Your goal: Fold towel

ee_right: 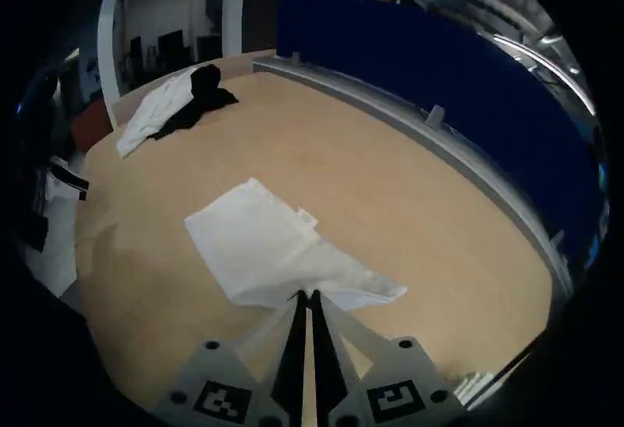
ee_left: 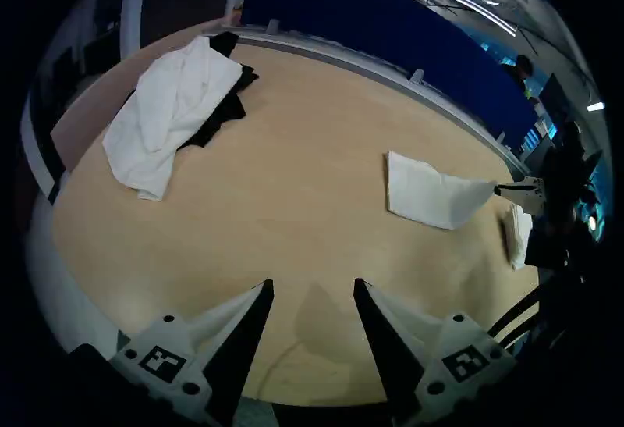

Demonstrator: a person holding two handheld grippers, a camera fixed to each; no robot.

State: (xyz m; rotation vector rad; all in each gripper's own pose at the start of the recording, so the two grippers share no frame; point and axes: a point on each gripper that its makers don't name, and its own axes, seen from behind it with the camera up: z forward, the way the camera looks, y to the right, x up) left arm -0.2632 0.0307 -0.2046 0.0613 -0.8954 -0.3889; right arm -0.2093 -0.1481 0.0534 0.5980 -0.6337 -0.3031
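- Left gripper view: left hand-held gripper [ee_left: 312,282] has its jaws apart with nothing between them, above the bare worktop [ee_left: 296,208].
- The towel [ee_left: 429,193] lies flat, well apart to the right. The right hand-held gripper [ee_left: 499,188] is at its far corner.
- Right gripper view: right fingers together, clamped on the towel's near corner; the cloth bunches toward the nip.
- Judgement: thin, soft and light, so it will sag and drag. A free corner is the best hold.
- Writing: small edge tab [ee_right: 306,216], unreadable. Square markers [ee_right: 222,400] on the fingers; no brand seen.
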